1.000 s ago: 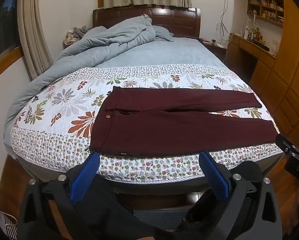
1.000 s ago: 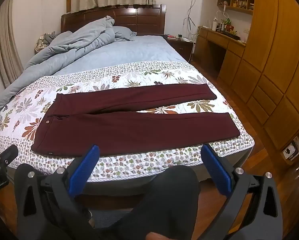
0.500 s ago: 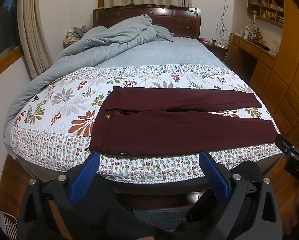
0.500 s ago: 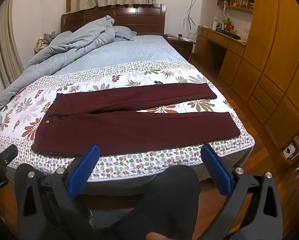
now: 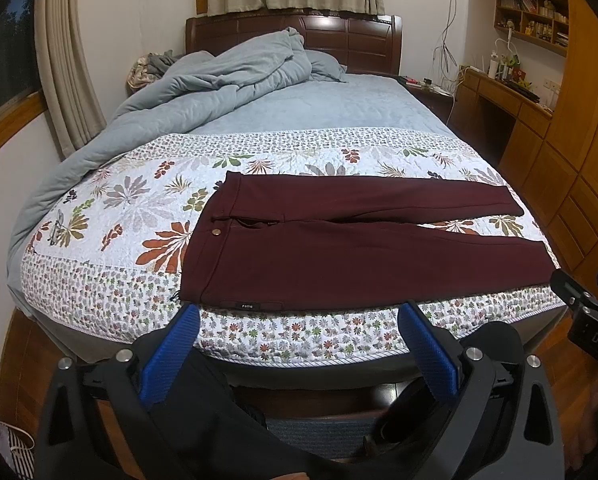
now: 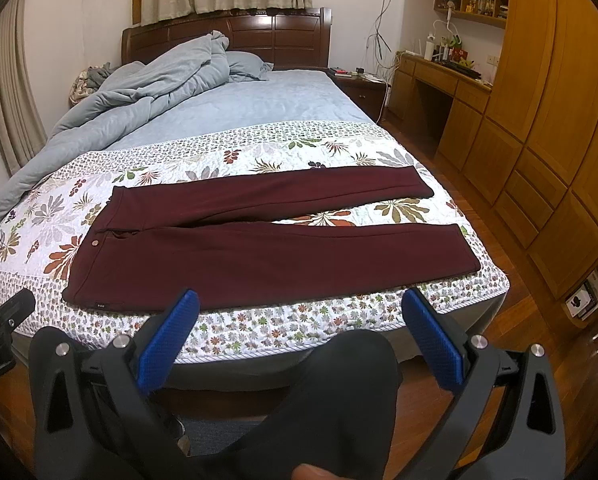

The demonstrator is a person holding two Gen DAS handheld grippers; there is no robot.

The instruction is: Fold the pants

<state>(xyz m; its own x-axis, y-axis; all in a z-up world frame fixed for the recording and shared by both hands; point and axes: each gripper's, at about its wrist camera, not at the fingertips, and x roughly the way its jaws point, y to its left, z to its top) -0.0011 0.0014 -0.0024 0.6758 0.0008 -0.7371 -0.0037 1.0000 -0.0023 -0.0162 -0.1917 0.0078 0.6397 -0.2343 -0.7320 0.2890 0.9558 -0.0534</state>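
While nothing is yet gripped, the left wrist view lists: left gripper (image 5: 299, 344), blue pads spread wide and empty, held short of the bed's near edge; pants (image 5: 339, 248), maroon, laid flat across the floral quilt (image 5: 111, 216) along that near edge, waistband toward the bed's left side, legs running toward the right side and parted in a narrow V; brass button (image 5: 216, 232) near the waistband; small label (image 5: 249, 305) on the near hem of the waist. Part of the right gripper shows at the right border. Grey-blue duvet (image 5: 219, 80) bunched at the headboard end, well apart from the garment. Right wrist view lists: right gripper (image 6: 299, 340), pads likewise wide apart, holding nothing, hovering before the near edge; pants (image 6: 259, 248) with the near leg's cuff close to the near-right corner of the bed, far leg's cuff further in; wooden cabinets (image 6: 559, 120) along the right wall. Step in hand, by judgement: first fold, one leg onto the other. Recommended handling: left tool to pinch the near waistband corner, right tool the near cuff, both taking a shallow bite of cloth only and not the quilt; lift together, carry over evenly, and match seams and cuffs before release, keeping the fabric taut to avoid creases.
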